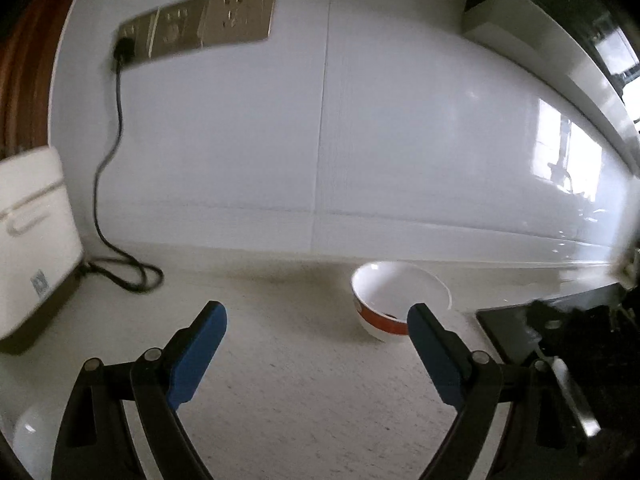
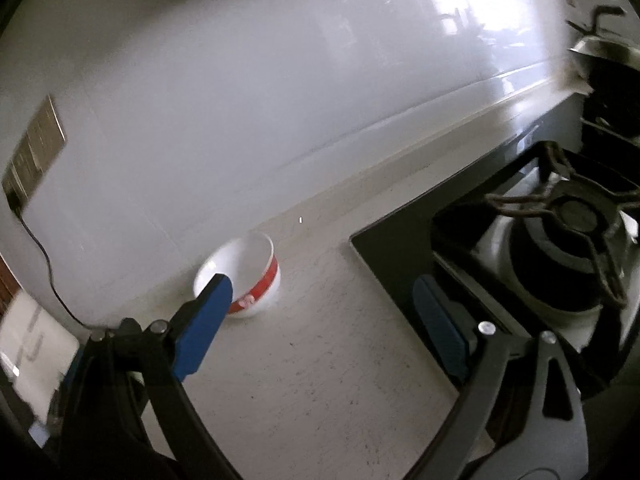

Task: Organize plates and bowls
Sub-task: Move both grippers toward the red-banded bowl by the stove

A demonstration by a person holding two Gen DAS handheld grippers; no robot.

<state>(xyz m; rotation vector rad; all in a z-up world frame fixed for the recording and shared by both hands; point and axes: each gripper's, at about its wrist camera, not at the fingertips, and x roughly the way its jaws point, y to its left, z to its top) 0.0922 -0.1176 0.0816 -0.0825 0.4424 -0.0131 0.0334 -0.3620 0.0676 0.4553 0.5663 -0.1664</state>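
Observation:
A white bowl with a red band [image 1: 394,300] stands upright on the pale counter close to the white wall. It also shows in the right wrist view [image 2: 248,268]. My left gripper [image 1: 316,316] is open and empty above the counter, with the bowl just beyond its right fingertip. My right gripper [image 2: 322,288] is open and empty; its left fingertip overlaps the bowl's near side in view, and I cannot tell if it touches.
A black gas hob [image 2: 540,248] with a burner lies to the right, its edge showing in the left wrist view [image 1: 512,328]. A white appliance [image 1: 32,240] stands at the left, its black cord [image 1: 116,264] running to wall sockets [image 1: 200,24]. A pot [image 2: 612,60] sits far right.

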